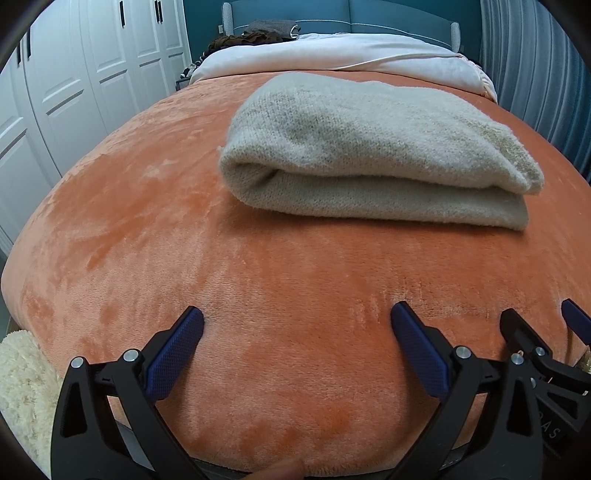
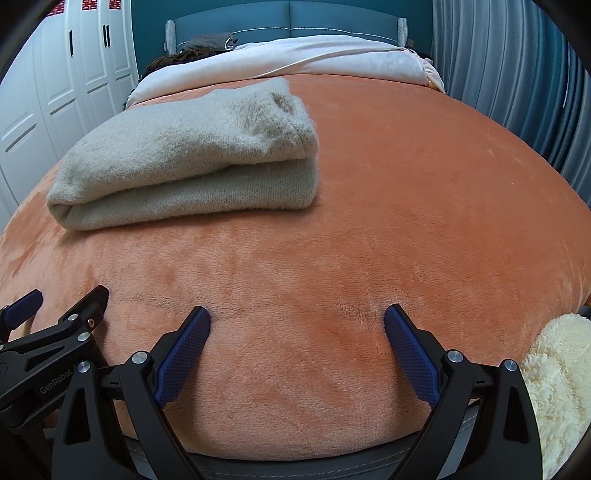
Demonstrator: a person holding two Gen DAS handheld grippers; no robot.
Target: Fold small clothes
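A beige knitted garment (image 1: 369, 147) (image 2: 192, 158) lies folded into a thick rectangular bundle on the orange fleece blanket (image 1: 166, 229) (image 2: 424, 192) that covers the bed. My left gripper (image 1: 297, 312) hovers over bare blanket near the bed's front edge, well short of the garment, its blue pads (image 1: 177, 354) wide apart with nothing between them. Just to its right, my right gripper (image 2: 298, 313) stands open the same way, also empty. Each gripper shows at the edge of the other's view: the right gripper (image 1: 539, 310) and the left gripper (image 2: 66, 295).
A pale duvet (image 1: 332, 55) and dark clothes (image 1: 258, 33) lie by the teal headboard (image 2: 295, 18). White wardrobe doors (image 1: 74, 92) line the left side and a grey curtain (image 2: 517, 74) the right. A cream fluffy fabric (image 2: 557, 369) hangs at the near edge.
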